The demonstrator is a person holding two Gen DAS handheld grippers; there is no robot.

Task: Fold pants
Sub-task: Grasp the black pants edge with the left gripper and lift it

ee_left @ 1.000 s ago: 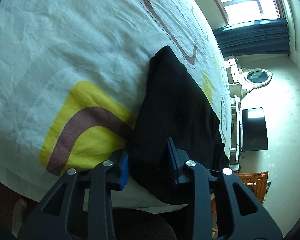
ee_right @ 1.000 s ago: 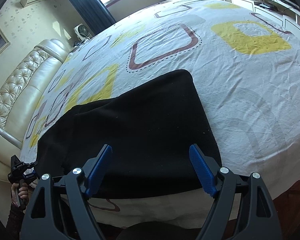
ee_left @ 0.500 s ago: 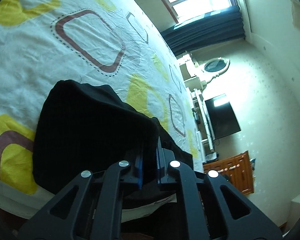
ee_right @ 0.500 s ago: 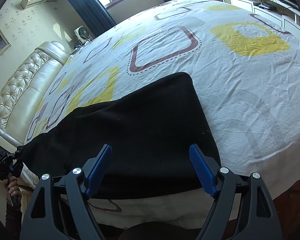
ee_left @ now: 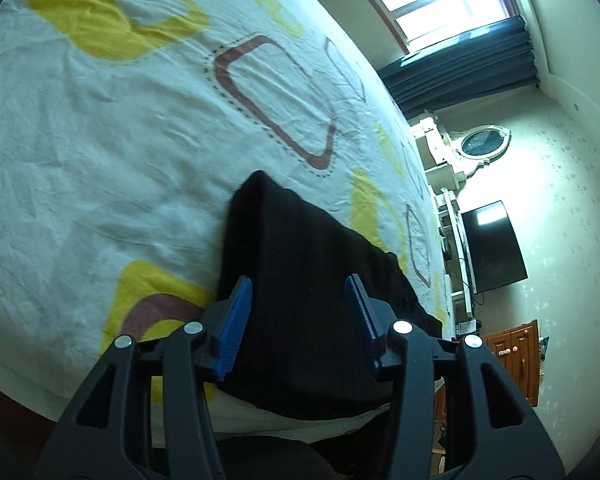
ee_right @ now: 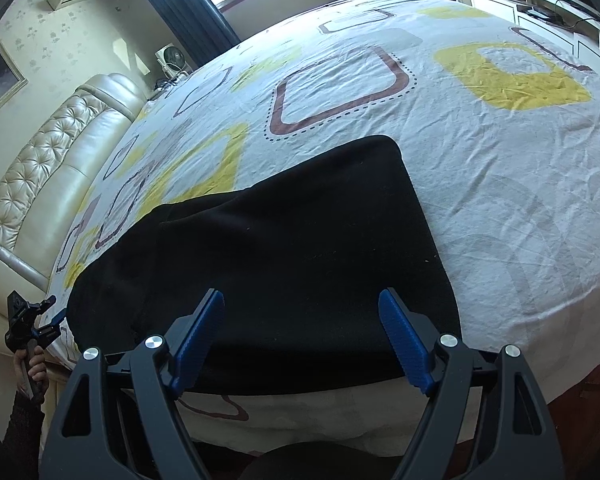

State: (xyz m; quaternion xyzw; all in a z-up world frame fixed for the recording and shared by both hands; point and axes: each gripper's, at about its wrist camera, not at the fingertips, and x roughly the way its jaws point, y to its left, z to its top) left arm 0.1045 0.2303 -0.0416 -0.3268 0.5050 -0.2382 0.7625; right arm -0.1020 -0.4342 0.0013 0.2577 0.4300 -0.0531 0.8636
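At far left of the right wrist view, a quilted cream headboard (ee_right: 40, 168) with button tufting curves along the bed edge. Below it a hand (ee_right: 30, 366) grips the left gripper (ee_right: 56, 318); only one blue tip shows there, at the left end of the pants. Left wrist view settles the state: left gripper (ee_left: 298, 308) has its jaws apart, two ribbed blue pads (ee_left: 236, 320) spread with nothing between them, black fabric lying beyond and below.

One pair of pants (ee_right: 268, 256), black, matte, soft knit look, lies flat on the bedsheet (ee_right: 520, 184) near the front edge of the bed. Shape: a broad slab with a rounded far-right corner and a straight right edge. A raised overlapping layer crosses the left part, so probably a fold already sits there; black on black makes the seam hard to read. In the left wrist view the pants (ee_left: 300, 264) run away as a tapering band.

Bedsheet: white cotton, finely creased, printed with rounded squares in yellow, brown and grey.

Right gripper (ee_right: 300, 340): jaws wide apart, two blue ribbed pads (ee_right: 404, 340), hovering over the near hem, gripping nothing.

Right of the bed in the left wrist view: one dark television (ee_left: 492, 248), one oval mirror (ee_left: 482, 142).
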